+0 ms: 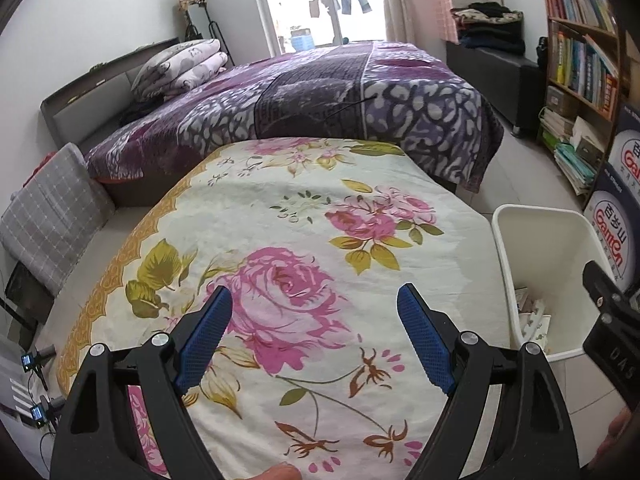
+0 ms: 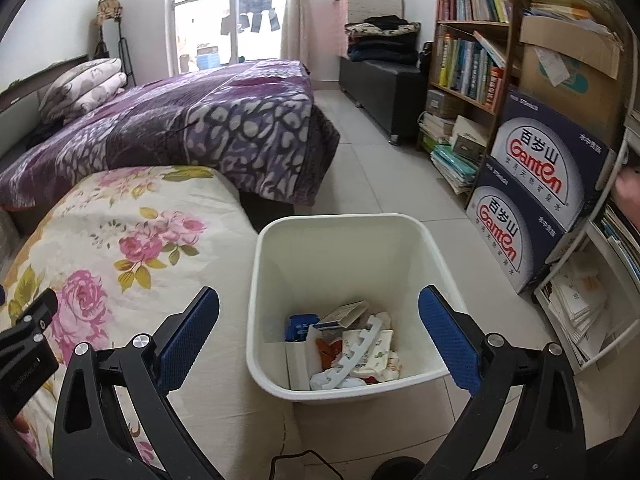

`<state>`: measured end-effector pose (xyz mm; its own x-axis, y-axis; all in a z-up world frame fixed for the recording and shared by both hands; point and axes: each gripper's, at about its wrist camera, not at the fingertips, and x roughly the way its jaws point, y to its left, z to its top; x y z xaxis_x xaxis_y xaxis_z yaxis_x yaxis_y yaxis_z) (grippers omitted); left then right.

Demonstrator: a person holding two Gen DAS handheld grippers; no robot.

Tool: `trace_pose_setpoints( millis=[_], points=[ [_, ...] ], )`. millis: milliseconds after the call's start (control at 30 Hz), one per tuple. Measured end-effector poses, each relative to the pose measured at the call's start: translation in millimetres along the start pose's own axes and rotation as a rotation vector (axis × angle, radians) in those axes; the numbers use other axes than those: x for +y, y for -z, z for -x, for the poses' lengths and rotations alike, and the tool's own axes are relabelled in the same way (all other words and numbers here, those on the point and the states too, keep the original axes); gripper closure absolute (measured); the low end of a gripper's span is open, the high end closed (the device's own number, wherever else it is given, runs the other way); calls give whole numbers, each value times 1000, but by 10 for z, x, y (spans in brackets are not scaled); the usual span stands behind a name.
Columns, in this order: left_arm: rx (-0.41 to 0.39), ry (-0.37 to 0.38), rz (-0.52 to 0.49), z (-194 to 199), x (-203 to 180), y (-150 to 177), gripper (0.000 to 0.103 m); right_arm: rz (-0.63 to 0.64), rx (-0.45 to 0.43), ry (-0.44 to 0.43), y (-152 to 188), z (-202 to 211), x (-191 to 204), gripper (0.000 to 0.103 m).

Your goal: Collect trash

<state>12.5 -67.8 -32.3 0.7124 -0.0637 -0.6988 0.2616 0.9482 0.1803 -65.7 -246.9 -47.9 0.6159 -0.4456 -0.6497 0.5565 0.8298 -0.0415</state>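
White plastic bin (image 2: 344, 240) (square, tapered) holds crumpled trash (image 2: 352, 344).

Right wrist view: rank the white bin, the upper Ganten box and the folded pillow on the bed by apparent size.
1. White bin, largest, though nearest the camera.
2. Upper Ganten box.
3. Folded pillow, smallest, but farthest away.

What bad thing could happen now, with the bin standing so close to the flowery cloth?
1. The right gripper hangs open right over the white bin. Swinging low, it might knock the bin's rim and tip out the trash.
2. The left gripper is open above the flowery cloth. Closing there, it might pinch and drag the cloth.
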Motion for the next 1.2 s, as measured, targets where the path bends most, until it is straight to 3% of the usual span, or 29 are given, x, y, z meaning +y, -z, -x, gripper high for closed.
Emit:
trace_pose_setpoints(
  millis=[467,1200],
  points=[
    [13,-10,22,-42,131,14,21,25,-9,-37,10,-11,223,7],
    [13,2,14,-44,10,-29,21,-1,-7,-35,-33,-2,148,7]
  ],
)
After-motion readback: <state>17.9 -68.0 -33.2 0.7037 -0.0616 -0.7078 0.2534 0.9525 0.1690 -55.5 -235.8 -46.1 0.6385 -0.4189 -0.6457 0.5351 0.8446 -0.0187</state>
